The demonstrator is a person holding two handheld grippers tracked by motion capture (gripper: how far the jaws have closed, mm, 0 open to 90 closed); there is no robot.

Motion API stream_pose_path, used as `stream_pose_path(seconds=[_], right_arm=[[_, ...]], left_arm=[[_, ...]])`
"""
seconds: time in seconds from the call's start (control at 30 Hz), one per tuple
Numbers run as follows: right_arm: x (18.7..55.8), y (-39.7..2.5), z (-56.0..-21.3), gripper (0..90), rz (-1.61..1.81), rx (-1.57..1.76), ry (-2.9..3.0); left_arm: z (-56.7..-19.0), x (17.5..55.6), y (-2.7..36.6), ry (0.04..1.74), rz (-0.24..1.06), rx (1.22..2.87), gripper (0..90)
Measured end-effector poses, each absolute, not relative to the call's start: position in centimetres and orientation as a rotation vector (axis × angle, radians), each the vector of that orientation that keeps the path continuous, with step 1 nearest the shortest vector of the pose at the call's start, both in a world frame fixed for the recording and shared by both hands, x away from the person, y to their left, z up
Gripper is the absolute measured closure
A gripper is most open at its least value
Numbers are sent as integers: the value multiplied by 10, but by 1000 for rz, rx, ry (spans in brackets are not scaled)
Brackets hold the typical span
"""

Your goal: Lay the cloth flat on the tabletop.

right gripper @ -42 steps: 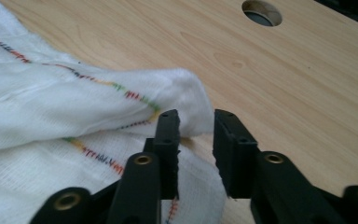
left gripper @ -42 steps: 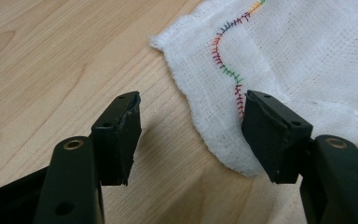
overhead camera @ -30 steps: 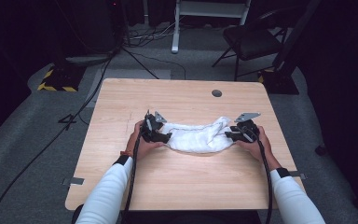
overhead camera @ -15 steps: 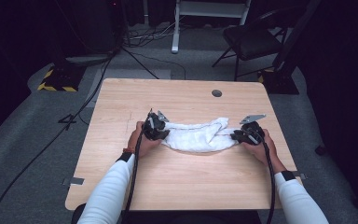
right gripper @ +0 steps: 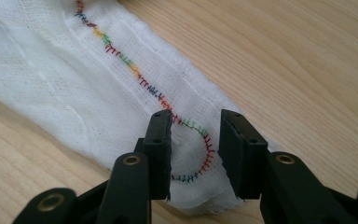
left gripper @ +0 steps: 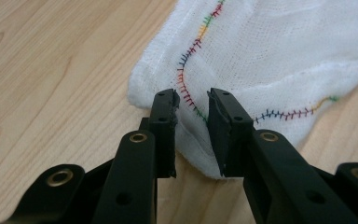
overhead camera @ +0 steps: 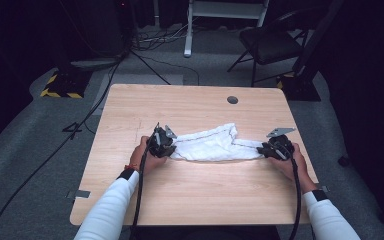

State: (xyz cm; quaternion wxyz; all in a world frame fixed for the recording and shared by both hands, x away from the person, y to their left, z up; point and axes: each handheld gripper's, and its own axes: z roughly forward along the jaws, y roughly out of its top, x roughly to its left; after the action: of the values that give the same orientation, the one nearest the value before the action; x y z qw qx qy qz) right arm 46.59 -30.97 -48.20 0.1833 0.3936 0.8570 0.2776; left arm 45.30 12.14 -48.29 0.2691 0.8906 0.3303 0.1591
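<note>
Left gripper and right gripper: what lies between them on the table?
In the high view, the white cloth spans the stretch from the left gripper to the right gripper; each gripper's open jaws straddle a corner of it.

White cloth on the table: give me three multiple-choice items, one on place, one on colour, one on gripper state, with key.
1. Where does the white cloth lie?
A. on the floor
B. on the table, between the two grippers
C. on the chair

2. Its edge stitching is
A. plain black
B. multicoloured
C. absent

3. The left gripper and right gripper are
A. both open, jaws apart over cloth corners
B. both clamped shut
C. lifted high off the table

Key: B, cloth spans between both grippers; B, red, green, blue, yellow stitches; A, a gap shows between each pair of jaws.
</note>
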Motion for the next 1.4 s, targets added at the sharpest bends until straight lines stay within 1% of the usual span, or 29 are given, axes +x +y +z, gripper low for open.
stream_pose_path(seconds=[0.23, 0.47, 0.53, 0.63, 0.7, 0.87, 0.97, 1.07, 1.13, 1.17, 1.27, 1.37, 1.4], right_arm=[[464, -311, -481, 608, 757, 1130, 2399], [465, -310, -481, 565, 726, 1133, 2384], [466, -310, -481, 552, 711, 1131, 2366], [467, -310, -481, 545, 701, 1144, 2339], [469, -310, -482, 512, 692, 1158, 2321], [471, -314, -482, 503, 689, 1196, 2294], [472, -316, -482, 491, 700, 1207, 2286], [471, -317, -480, 494, 727, 1201, 2273], [469, -319, -476, 479, 792, 1186, 2276], [468, -319, -473, 458, 825, 1173, 2284], [464, -317, -469, 443, 897, 1127, 2304], [461, -313, -467, 442, 930, 1090, 2337], [460, -311, -467, 441, 922, 1079, 2348]], left_arm=[[-483, 435, 125, 877, 387, 2396, 726], [-481, 417, 125, 832, 293, 2408, 738], [-481, 411, 122, 795, 290, 2420, 738], [-480, 405, 117, 744, 243, 2433, 736], [-480, 400, 112, 703, 229, 2444, 736], [-478, 388, 101, 620, 175, 2474, 767], [-477, 382, 96, 563, 138, 2468, 740], [-474, 380, 90, 538, 138, 2448, 716], [-471, 380, 85, 503, 121, 2423, 704], [-471, 380, 84, 488, 125, 2421, 695], [-468, 382, 77, 448, 157, 2410, 644], [-464, 393, 72, 464, 194, 2386, 590], [-463, 396, 71, 470, 200, 2374, 589]])
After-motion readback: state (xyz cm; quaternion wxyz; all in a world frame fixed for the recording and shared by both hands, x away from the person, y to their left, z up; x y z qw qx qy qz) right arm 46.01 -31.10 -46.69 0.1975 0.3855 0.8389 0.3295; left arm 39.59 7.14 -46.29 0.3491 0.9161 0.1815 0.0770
